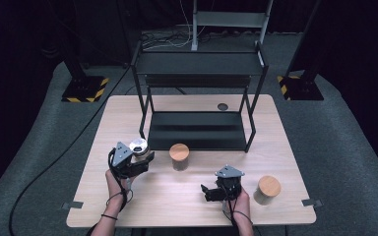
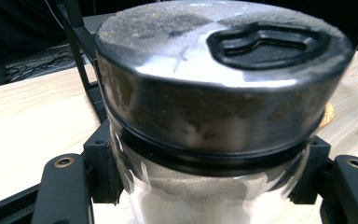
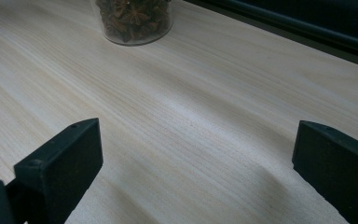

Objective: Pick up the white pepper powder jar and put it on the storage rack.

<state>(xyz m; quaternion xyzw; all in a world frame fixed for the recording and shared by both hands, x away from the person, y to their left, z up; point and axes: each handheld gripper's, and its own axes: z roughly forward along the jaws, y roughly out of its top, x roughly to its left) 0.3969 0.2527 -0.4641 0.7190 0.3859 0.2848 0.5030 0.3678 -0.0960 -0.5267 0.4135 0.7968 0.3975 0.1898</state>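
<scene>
A glass jar with a silver metal lid (image 1: 139, 146) is clamped in my left gripper (image 1: 142, 160) at the table's left, near the rack's front left leg. In the left gripper view the jar (image 2: 205, 93) is close up, and both black pads (image 2: 105, 172) press on its glass body below the lid. My right gripper (image 1: 210, 191) rests low over the table near the front edge. Its jaws stand wide apart over bare wood in the right gripper view (image 3: 191, 154). A wooden-lidded jar (image 1: 179, 156) holding star anise (image 3: 133, 16) stands ahead of it.
A black two-level metal rack (image 1: 197, 130) stands on the far half of the wooden table (image 1: 285, 147). A second wooden-lidded jar (image 1: 267, 190) sits at the front right, beside my right hand. A small round hole (image 1: 222, 106) is in the tabletop behind the rack.
</scene>
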